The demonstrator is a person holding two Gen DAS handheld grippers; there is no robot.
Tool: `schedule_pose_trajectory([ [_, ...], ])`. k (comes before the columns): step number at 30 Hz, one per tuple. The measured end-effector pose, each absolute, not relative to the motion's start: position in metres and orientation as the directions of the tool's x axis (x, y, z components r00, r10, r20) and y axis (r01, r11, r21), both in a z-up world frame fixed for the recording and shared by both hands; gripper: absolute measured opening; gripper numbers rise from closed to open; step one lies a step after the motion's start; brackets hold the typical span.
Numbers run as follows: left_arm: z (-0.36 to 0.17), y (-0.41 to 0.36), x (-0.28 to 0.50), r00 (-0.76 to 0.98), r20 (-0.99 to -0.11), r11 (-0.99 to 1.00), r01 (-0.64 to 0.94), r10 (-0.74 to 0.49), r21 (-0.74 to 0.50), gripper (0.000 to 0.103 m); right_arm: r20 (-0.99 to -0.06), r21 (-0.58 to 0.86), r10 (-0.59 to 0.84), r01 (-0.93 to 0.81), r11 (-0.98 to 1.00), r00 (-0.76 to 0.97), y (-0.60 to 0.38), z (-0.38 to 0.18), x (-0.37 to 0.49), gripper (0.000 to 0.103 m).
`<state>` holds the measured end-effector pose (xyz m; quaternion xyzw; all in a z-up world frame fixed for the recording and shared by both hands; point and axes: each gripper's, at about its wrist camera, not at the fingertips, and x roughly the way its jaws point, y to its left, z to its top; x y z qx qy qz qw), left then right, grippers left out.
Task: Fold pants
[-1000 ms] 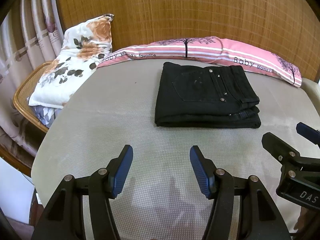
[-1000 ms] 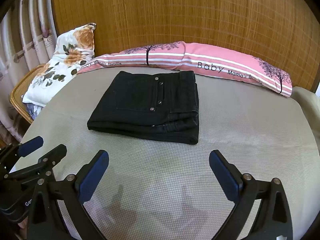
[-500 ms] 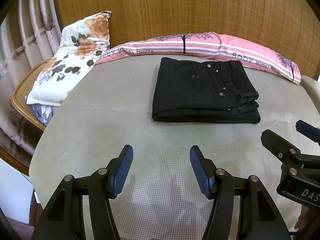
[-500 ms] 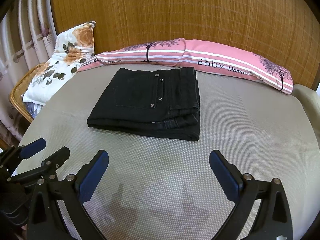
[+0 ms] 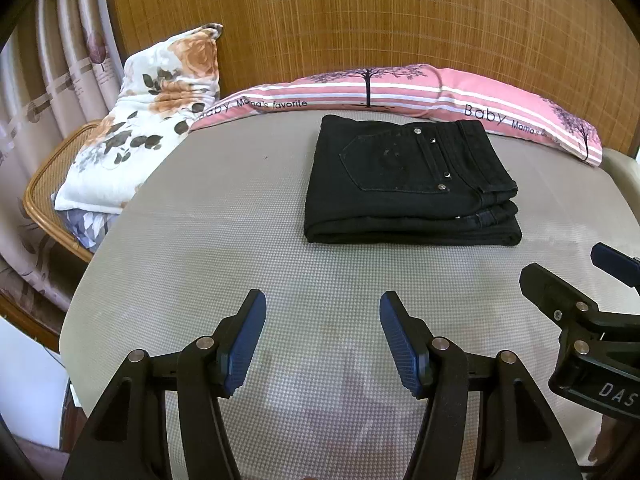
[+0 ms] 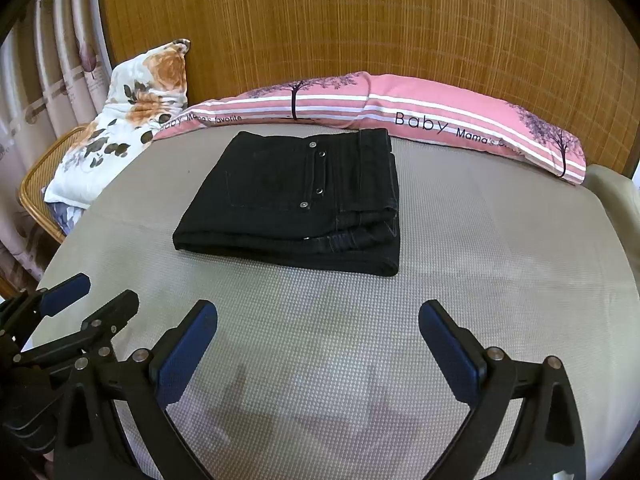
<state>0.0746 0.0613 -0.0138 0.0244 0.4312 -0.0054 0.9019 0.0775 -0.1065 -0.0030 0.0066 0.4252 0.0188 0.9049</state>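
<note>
Since the black pants [image 5: 408,184] already lie folded into a neat stack on the grey mattress [image 5: 224,264] near the pink pillow [image 5: 448,88], I hold the left gripper [image 5: 322,336] and right gripper [image 6: 318,344] spread and empty, well short of it.

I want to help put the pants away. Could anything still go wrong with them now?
Maybe two small things. The black pants are folded, but the layers at their right end bulge open, so lifting them by one edge could let the fold spill. Both the left gripper and right gripper are open and hold nothing above the gray mat, so a careless push forward could nudge the stack toward the pink pillow.
</note>
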Motion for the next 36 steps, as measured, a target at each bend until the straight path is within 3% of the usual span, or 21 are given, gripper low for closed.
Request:
schedule_pose_trajectory([
  [36, -0.024, 0.063, 0.081, 0.617, -0.787, 0.998, 0.055, -0.005, 0.036, 0.060, -0.787, 0.031, 0.046, -0.035, 0.999, 0.616, -0.108, -0.012, 0.080, 0.100],
])
